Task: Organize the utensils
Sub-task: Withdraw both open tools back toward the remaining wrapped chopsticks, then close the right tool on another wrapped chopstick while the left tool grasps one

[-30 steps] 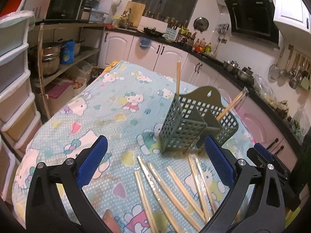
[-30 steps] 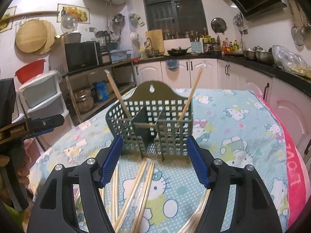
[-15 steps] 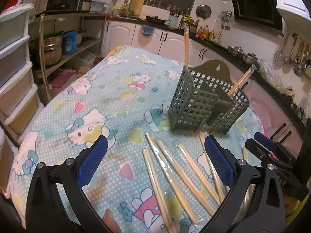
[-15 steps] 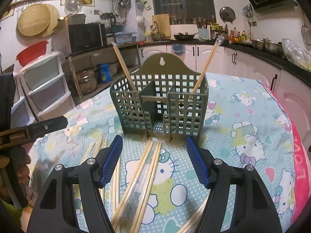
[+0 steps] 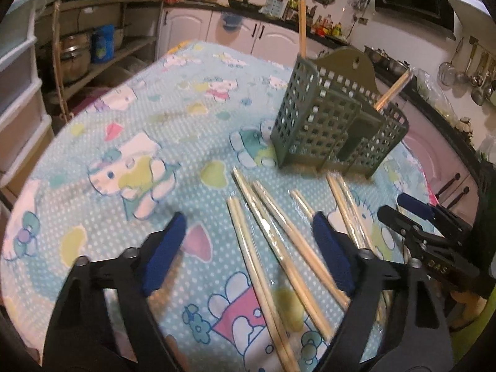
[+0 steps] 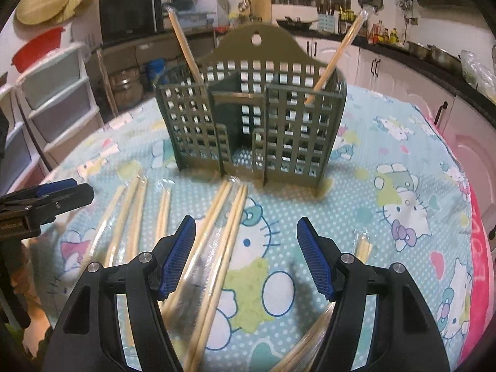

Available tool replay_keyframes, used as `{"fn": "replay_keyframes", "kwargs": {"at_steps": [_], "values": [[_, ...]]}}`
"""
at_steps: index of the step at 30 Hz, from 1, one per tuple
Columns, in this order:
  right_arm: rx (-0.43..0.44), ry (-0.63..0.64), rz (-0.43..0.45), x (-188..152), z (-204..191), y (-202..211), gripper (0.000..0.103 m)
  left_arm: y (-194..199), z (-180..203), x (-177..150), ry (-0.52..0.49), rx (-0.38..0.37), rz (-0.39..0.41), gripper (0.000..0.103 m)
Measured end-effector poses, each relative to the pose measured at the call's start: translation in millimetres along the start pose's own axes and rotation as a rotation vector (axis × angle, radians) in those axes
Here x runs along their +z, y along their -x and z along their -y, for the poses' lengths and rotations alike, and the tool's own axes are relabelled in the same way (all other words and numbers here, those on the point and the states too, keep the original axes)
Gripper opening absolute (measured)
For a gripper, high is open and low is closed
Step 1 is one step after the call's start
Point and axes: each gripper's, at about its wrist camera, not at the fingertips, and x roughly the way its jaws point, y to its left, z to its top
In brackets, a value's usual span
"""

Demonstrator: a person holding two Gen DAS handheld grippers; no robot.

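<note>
Kitchen cabinets, shelves with pots and a range hood were seen around a table covered by a pale blue cartoon-cat tablecloth point(image 5: 130, 130). On the cloth a green lattice utensil holder point(image 6: 248, 114) was stood upright, divided into compartments. One chopstick point(image 6: 184, 42) was leaned in its left compartment and another chopstick point(image 6: 336, 54) in its right compartment, as seen from the right wrist view.

In front of the holder, loose pairs of wooden chopsticks in clear wrappers point(image 5: 269, 241) were laid flat on the cloth, fanned roughly side by side. A shorter wrapped pair point(image 6: 362, 245) was lain apart to the right.

The left gripper point(image 5: 248, 248) was held low over the loose chopsticks. Its jaws had just been closing, yet the blue pads point(image 5: 164, 251) were kept apart, with several chopsticks lying on the cloth between them and none pressed. The right gripper point(image 6: 246, 257) was likewise held over the central wrapped pairs, jaws spread, nothing clamped; one pair was seen passing beneath its left pad point(image 6: 178, 257). Each gripper was visible at the edge of the other's view.
</note>
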Motion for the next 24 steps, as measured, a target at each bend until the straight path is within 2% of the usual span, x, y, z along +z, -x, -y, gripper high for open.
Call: {"fn": "replay_keyframes", "kwargs": {"at_steps": [4, 7, 10, 16, 24], "values": [[-0.014, 0.022, -0.043, 1.7, -0.4, -11.7, 0.061, -12.1, -0.8, -7.8, 0.011, -0.028, -0.055, 0.041], [-0.025, 0.022, -0.08, 5.0, 0.9, -22.3, 0.057, -19.1, -0.8, -10.9, 0.022, -0.051, -0.086, 0.03], [-0.031, 0.025, -0.118, 6.9, 2.0, -34.4, 0.053, -26.1, -1.0, -12.3, 0.018, -0.04, -0.11, 0.021], [-0.032, 0.034, -0.152, 13.1, -0.1, -50.9, 0.051, -34.6, -5.1, -6.0, 0.023, -0.026, -0.127, 0.015], [-0.065, 0.037, -0.168, 25.4, -2.0, -68.7, 0.046, -45.2, -12.9, 6.7, 0.05, -0.037, -0.148, 0.014]]}}
